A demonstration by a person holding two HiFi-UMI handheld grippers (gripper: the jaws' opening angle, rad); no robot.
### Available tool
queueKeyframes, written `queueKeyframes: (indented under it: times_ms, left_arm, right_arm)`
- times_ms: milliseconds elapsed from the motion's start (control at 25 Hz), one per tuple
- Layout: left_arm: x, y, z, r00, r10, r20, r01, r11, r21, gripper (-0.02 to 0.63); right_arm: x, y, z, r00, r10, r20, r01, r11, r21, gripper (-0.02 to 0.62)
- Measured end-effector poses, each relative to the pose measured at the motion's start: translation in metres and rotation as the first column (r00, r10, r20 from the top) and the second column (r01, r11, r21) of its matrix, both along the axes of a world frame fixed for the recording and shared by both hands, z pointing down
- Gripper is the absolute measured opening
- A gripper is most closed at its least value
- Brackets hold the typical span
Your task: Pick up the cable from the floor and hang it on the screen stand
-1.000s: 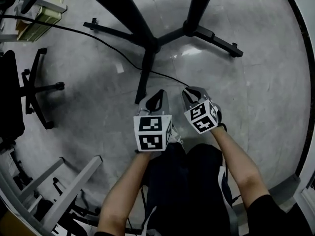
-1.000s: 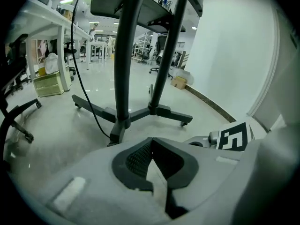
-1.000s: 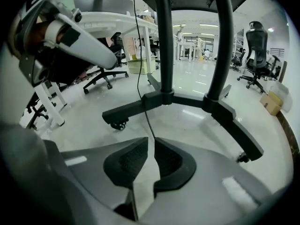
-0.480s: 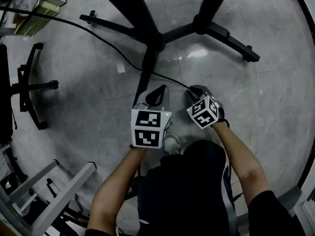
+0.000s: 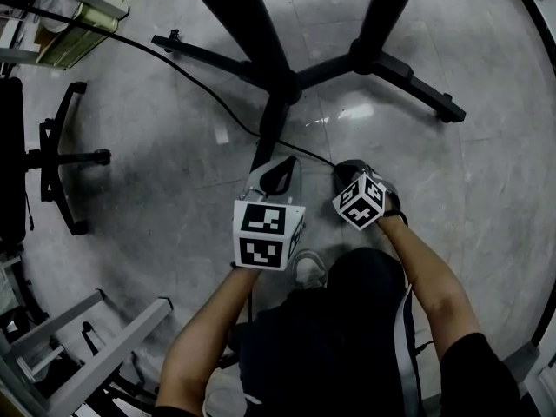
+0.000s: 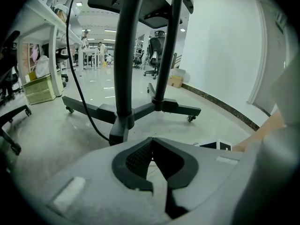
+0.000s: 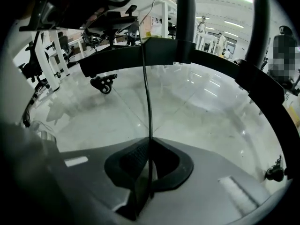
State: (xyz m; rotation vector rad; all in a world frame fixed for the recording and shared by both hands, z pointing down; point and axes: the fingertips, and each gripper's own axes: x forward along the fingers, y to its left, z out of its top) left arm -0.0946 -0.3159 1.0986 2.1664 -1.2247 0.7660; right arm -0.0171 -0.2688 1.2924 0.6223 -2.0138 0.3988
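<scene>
A thin black cable (image 5: 217,104) lies across the grey floor from the upper left and passes the black screen stand (image 5: 287,89) and its wheeled legs. Its near end rises into my right gripper (image 5: 346,168), which is shut on it. In the right gripper view the cable (image 7: 146,78) runs straight up out of the right gripper (image 7: 150,140) toward a stand leg (image 7: 140,56). My left gripper (image 5: 278,174) is shut with nothing in it, just left of the right one. In the left gripper view the left gripper (image 6: 151,139) faces the stand post (image 6: 124,78), with the cable (image 6: 83,97) to the left.
An office chair base (image 5: 61,159) stands at the left, a metal frame (image 5: 104,354) at the lower left, a yellowish box (image 5: 74,37) at the upper left. The person's legs and a shoe (image 5: 308,268) are right below the grippers. A dark skirting edge (image 5: 543,189) curves down the right.
The head view has shifted slightly, so the stand sits a little further right. Both grippers stay side by side in front of the stand base, the right still shut on the cable.
</scene>
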Motion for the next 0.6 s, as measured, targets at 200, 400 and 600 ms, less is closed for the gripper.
queueKeyframes:
  times_ms: [200, 400, 600]
  left_arm:
    - [-0.008, 0.003, -0.013, 1.0, 0.002, 0.02, -0.003, 1.0, 0.014, 0.0]
    - [-0.011, 0.018, -0.058, 0.999, 0.019, 0.038, -0.02, 0.999, 0.025, 0.0]
    - [-0.014, 0.034, -0.13, 1.0, -0.018, -0.003, 0.018, 1.0, 0.019, 0.0]
  right_arm:
    - [0.004, 0.0, -0.014, 1.0, -0.022, -0.021, 0.023, 0.999, 0.037, 0.015]
    - [0.013, 0.007, -0.073, 0.999, -0.031, -0.033, 0.034, 0.995, 0.092, 0.011]
    - [0.017, 0.02, -0.157, 1.0, -0.014, -0.015, 0.015, 0.992, 0.124, 0.011]
